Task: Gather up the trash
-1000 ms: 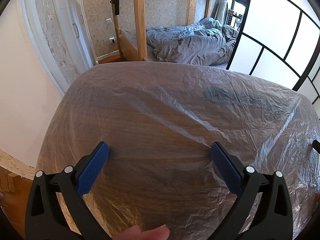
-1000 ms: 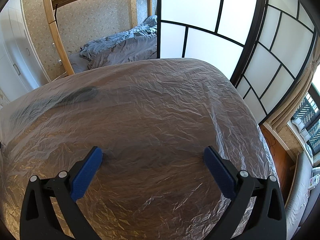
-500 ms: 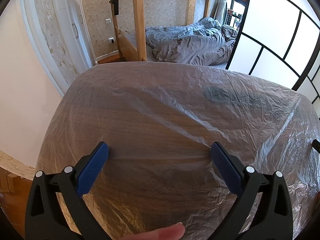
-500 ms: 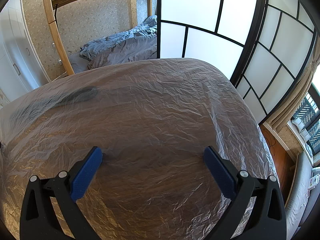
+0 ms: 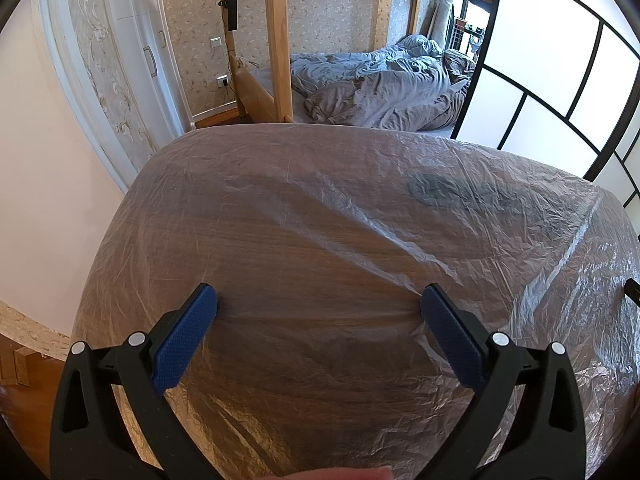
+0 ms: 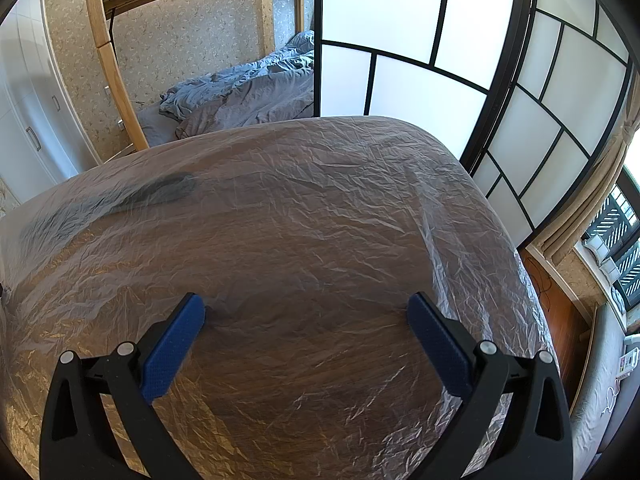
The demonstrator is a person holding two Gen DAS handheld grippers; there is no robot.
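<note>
A wooden table [image 5: 280, 264] [image 6: 320, 352] lies under a crinkled clear plastic sheet [image 5: 400, 240] [image 6: 340, 200]. No loose trash shows on it in either view. A dark smear [image 5: 440, 192] [image 6: 120, 200] sits under the sheet toward the far middle. My left gripper [image 5: 318, 304] hovers open over the near left part of the table, nothing between its blue pads. Over the near right part my right gripper [image 6: 306, 312] is open too, with nothing held. A fingertip [image 5: 348, 474] shows at the bottom edge of the left wrist view.
Behind the table stands a wooden bunk bed [image 5: 278, 40] with rumpled grey bedding [image 5: 384, 92] [image 6: 248, 96]. A black-framed white screen [image 5: 540, 80] [image 6: 440, 60] runs along the right. White cupboard doors [image 5: 136, 48] are at the left, a curtain [image 6: 592, 192] and wood floor [image 6: 560, 312] at the right.
Both grippers stay where they were. The fingertip at the bottom of the left wrist view has slid to the right and sunk lower in the frame.
</note>
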